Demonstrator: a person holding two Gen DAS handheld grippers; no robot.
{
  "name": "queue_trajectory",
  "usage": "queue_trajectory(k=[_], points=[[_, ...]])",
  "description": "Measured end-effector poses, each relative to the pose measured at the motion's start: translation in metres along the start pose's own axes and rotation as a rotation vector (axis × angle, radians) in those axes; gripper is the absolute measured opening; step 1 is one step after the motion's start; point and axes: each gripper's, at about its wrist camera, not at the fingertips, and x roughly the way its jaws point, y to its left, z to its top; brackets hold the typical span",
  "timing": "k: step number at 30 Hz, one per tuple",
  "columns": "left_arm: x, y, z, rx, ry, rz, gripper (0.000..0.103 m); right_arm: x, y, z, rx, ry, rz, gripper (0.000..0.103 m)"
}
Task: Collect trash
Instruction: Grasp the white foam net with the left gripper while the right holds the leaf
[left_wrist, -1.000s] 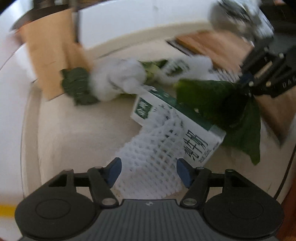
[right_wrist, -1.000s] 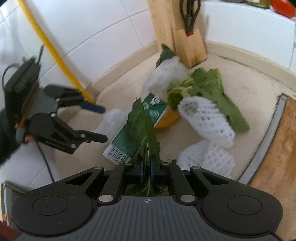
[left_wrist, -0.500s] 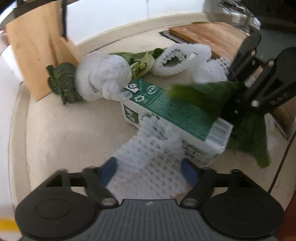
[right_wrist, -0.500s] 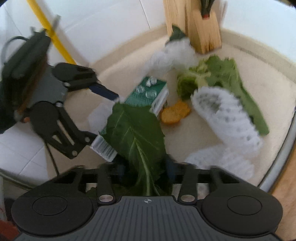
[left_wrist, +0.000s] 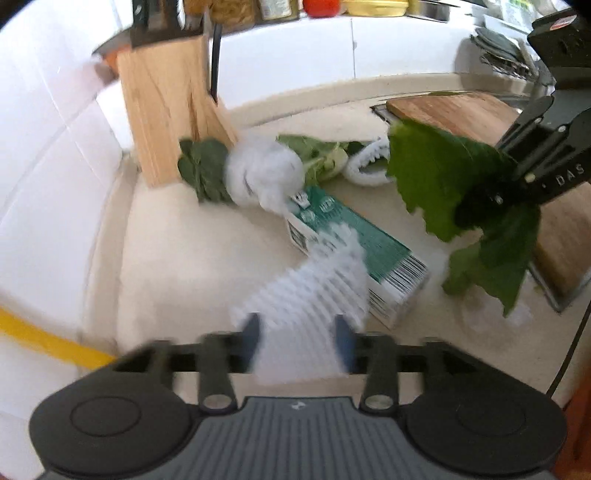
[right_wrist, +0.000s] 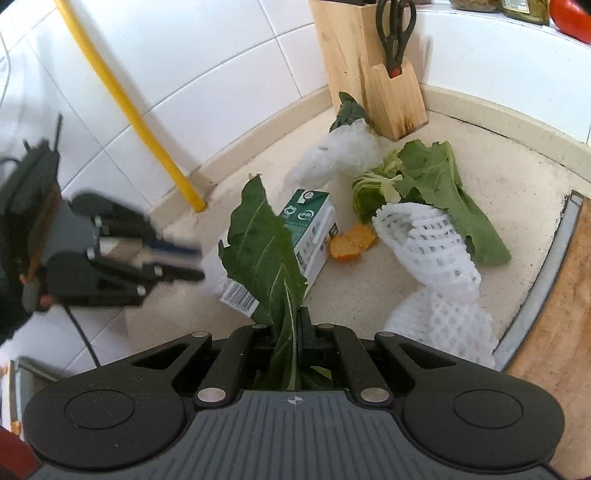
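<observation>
The step in hand is judged to be the gathering of loose rubbish from the countertop (right_wrist: 498, 192), with two pieces being taken at once. The right gripper (right_wrist: 291, 325) is seen with its fingers pinched narrow on the stalk of a green leaf (right_wrist: 264, 251), which is held clear of the counter and stands up in front of the jaws. The left gripper (left_wrist: 295, 332) has just been closing, and a white foam net sleeve (left_wrist: 314, 291) lies between its fingers; through the blur it cannot be told whether the pads press on it. That sleeve leans against the green carton (left_wrist: 354, 243), which lies flat near the middle of the counter. More refuse is left toward the back corner by the knife block (right_wrist: 373, 62): a second foam net (right_wrist: 428, 243), leafy scraps (right_wrist: 436, 177) and an orange peel (right_wrist: 351, 242). The next move is judged to call for a confirmed grip on the sleeve, then a lift clear of the carton without dragging it.
</observation>
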Motion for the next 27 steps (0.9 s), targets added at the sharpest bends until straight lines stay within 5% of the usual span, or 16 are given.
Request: queue_trajectory(k=[3,8,12,17,20,27], points=[[0.013,0.002,0.013,0.037,0.015,-0.038,0.066,0.003,-0.001,0.000,0.006,0.004,0.017,0.006],[0.038,-0.011,0.016,0.199,0.092,-0.109,0.067,0.009,-0.002,-0.002,0.015,0.012,0.028,0.007],[0.059,-0.015,0.016,0.344,0.134,-0.057,0.067,0.017,-0.007,-0.001,0.035,0.026,0.027,0.009],[0.076,0.002,0.024,0.334,0.130,-0.098,0.076,0.027,-0.010,0.000,0.049,0.053,0.029,0.012],[0.081,0.014,0.027,0.218,0.131,-0.130,0.066,0.030,-0.011,0.002,0.050,0.056,0.025,0.010],[0.063,0.020,0.016,-0.047,0.140,-0.059,0.009,0.023,-0.008,0.005,0.055,0.012,0.021,0.006]])
